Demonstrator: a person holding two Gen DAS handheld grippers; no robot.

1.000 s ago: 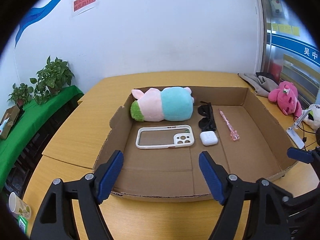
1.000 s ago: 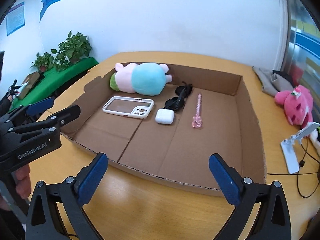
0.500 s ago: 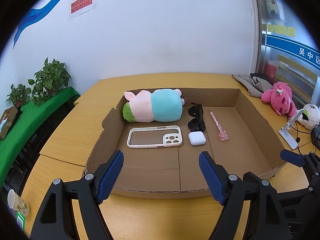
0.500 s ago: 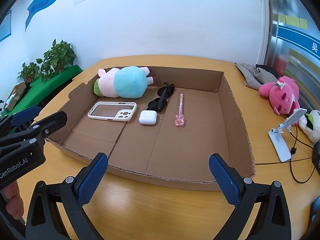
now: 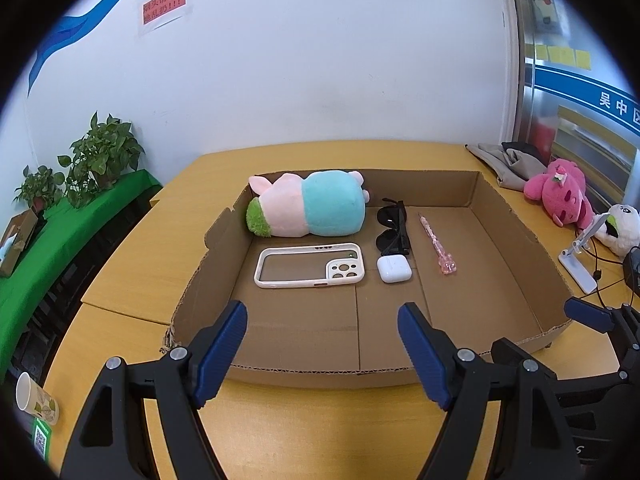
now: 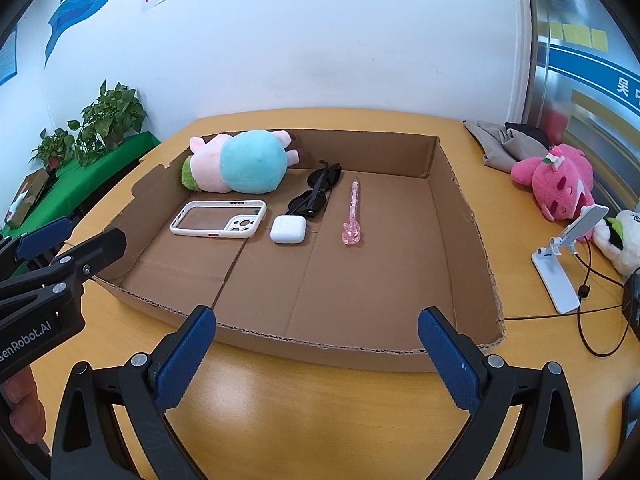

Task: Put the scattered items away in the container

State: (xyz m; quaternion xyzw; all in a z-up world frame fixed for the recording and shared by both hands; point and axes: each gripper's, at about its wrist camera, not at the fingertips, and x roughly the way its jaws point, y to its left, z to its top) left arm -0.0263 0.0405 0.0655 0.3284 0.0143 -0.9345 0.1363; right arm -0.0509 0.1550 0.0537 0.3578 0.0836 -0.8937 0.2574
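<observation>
A shallow cardboard box [image 5: 516, 248] [image 6: 460, 216] lies on the wooden table. Inside it rest a pink-and-teal plush toy [image 5: 308, 210] [image 6: 240, 166], a white phone case [image 5: 308, 266] [image 6: 219, 218], black sunglasses [image 5: 394, 228] [image 6: 316, 194], a white earbud case [image 5: 394, 269] [image 6: 288, 229] and a pink pen [image 5: 436, 242] [image 6: 352, 214]. My left gripper [image 5: 322, 344] hangs open over the box's near edge with nothing between its fingers. My right gripper [image 6: 316, 354] is open too, empty, in front of the near wall.
At the right of the table lie a pink plush [image 5: 560, 194] [image 6: 556, 182], a white-and-black plush [image 6: 620, 236], a white phone stand [image 6: 560, 268] with a cable, and folded cloth [image 6: 504, 140]. Potted plants [image 5: 100, 160] stand on a green shelf at left. A paper cup [image 5: 36, 398] sits near left.
Both views have pulled back a little from the box, so it looks smaller and sits further off. The items in the box have not moved, and both grippers stay open.
</observation>
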